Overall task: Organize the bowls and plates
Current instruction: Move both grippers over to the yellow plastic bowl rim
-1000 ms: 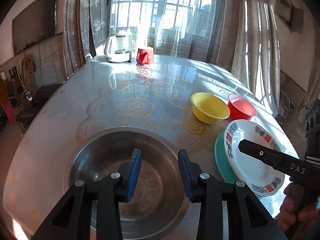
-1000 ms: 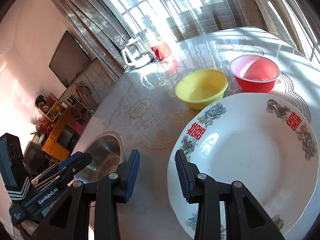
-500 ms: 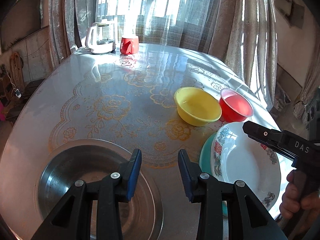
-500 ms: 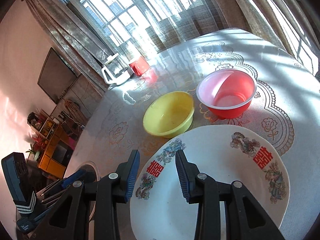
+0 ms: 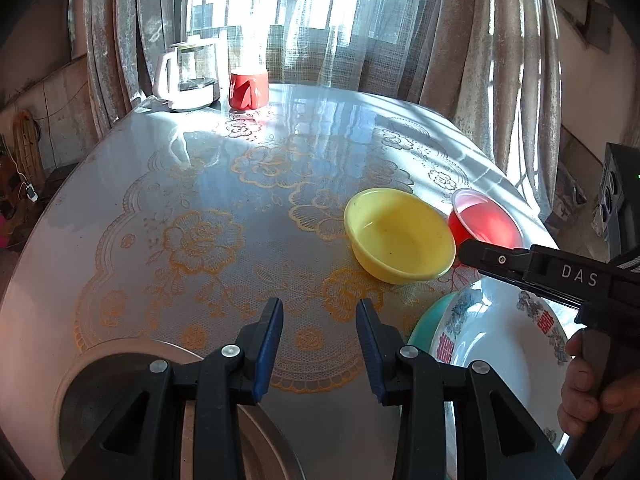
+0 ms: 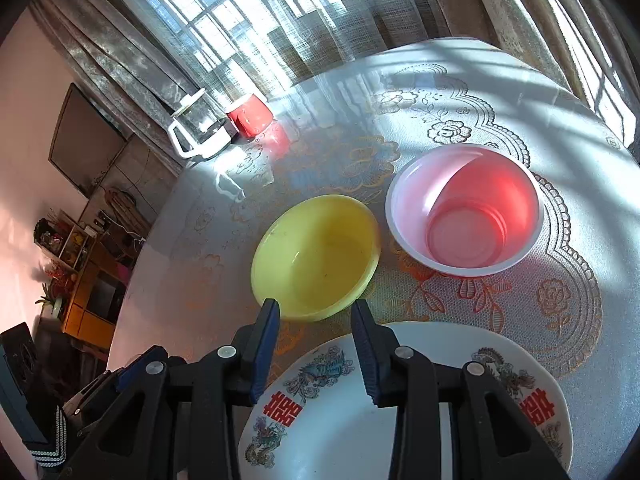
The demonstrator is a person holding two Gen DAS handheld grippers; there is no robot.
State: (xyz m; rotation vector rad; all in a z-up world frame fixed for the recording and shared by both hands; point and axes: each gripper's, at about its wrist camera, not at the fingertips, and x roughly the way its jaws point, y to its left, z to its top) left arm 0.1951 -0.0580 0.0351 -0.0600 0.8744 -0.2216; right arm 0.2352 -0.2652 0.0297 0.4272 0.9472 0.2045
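Left wrist view: the left gripper (image 5: 319, 342) hangs over bare tablecloth with its jaws apart and nothing between them, so it carries nothing. Just below and left of its fingers lies the metal basin (image 5: 120, 364), only its rim showing. Ahead and to the right sits the yellow bowl (image 5: 400, 236), and the red bowl (image 5: 486, 226) stands just beyond it, the two close together, likely so they can be nested. To the right of the fingers the white patterned plate (image 5: 496, 356) rests on a teal plate (image 5: 426, 320), already stacked as one pile. The right gripper (image 5: 466, 248) reaches in from the right above that plate, toward the bowls, with a hand (image 5: 586, 388) on its grip; from this side I cannot tell how its jaws stand. A kettle (image 5: 188, 76) and a red cup (image 5: 248, 88) stand far ahead at the table's edge, out of the way.

Right wrist view: the right gripper (image 6: 316, 338) has its jaws apart and empty, and the near rim of the yellow bowl (image 6: 316, 256) sits directly ahead between its fingertips, which suggests that bowl is the pick. The red bowl (image 6: 466, 210) is ahead to the right, just beside the yellow one. The white patterned plate (image 6: 404, 412) lies under the fingers.
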